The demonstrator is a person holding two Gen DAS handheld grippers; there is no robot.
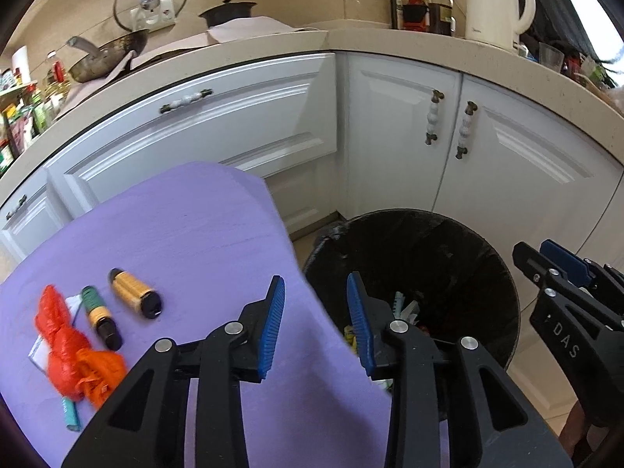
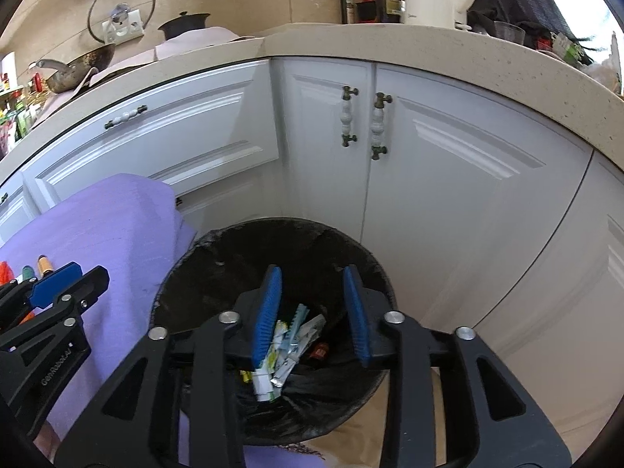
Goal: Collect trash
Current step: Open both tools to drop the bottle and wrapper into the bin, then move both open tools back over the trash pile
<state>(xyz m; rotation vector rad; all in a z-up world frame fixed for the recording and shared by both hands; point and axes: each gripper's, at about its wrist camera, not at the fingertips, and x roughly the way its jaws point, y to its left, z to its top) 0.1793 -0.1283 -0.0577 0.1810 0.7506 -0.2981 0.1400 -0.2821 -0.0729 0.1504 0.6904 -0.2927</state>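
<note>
While both tongs hang empty and part open, the right gripper (image 2: 312, 312) over the bin (image 2: 187, 269) and the left gripper (image 1: 316, 323) at the purple cloth (image 1: 187, 226) edge, the next grab is best aimed at the red bag (image 1: 58, 335), closing squarely.

The purple cloth (image 1: 187, 234) is looking soft and matt. The bin liner (image 2: 273, 257) is showing crinkled black plastic. The cabinet doors (image 2: 448, 179) are gleaming with glossy white paint, the kettle (image 1: 495, 4) is shining as smooth plastic, and the countertop (image 2: 429, 46) is appearing speckled stone.
</note>
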